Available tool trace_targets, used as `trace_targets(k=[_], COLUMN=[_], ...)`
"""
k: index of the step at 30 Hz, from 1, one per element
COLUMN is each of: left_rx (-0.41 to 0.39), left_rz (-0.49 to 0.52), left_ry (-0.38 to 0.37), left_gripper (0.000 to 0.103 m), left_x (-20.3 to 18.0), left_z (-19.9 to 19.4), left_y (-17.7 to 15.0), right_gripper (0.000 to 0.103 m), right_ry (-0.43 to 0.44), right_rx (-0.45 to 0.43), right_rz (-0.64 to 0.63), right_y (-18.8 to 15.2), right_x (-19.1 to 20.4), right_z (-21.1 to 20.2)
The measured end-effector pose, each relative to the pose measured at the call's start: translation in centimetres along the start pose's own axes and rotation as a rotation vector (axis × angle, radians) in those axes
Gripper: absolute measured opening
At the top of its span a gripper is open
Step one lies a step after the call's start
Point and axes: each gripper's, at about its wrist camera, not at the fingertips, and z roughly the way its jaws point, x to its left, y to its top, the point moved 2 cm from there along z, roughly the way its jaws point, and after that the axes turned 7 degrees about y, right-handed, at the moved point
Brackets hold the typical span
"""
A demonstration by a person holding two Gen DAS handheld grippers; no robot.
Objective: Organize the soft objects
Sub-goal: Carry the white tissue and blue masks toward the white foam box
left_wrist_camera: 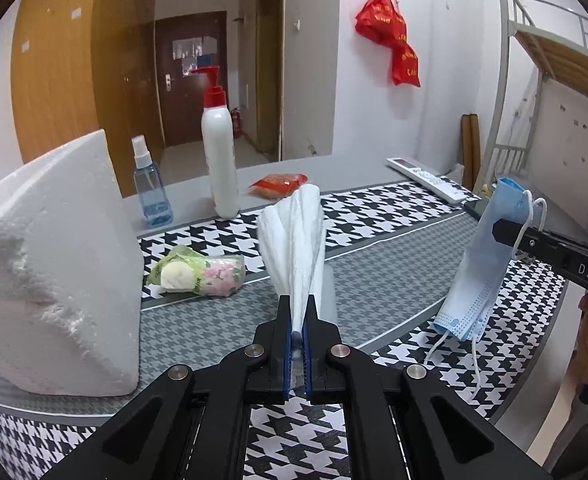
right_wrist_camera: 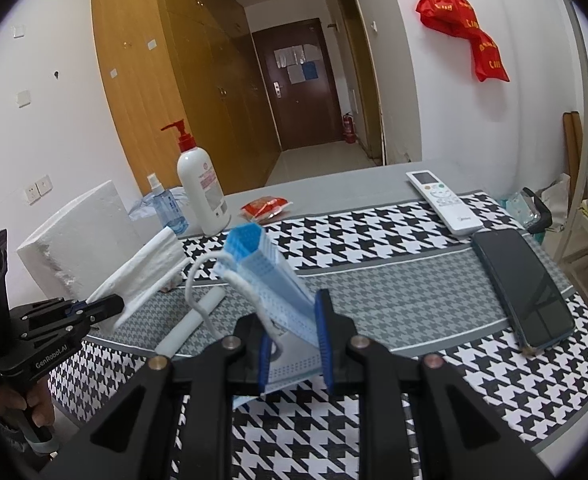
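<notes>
Firmly pinched together, the left gripper (left_wrist_camera: 297, 320) clamps the lower end of a white mask (left_wrist_camera: 294, 236), which stands lifted above the houndstooth mat (left_wrist_camera: 393, 280). Opposite, the right gripper (right_wrist_camera: 294, 344) grips a folded blue mask (right_wrist_camera: 266, 276) between its pads, raised off the mat, ear loops dangling. A foam block (left_wrist_camera: 54, 264) sits at the left, a phone (right_wrist_camera: 521, 284) at the right.
</notes>
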Motion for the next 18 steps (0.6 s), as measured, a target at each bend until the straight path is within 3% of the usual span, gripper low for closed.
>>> trace_targets(k=[18], left_rx=[-0.098], left_rz=[-0.018], left_ry=[0.047], left_gripper=[0.004], left_x=[2.4], left_z=[-4.6], left_y=[0.5], right_gripper=[0.024], right_ry=[0.031], right_rx=[-0.047], right_rz=[-0.056], right_y=[1.8], right_x=[4.2], right_z=[-1.8])
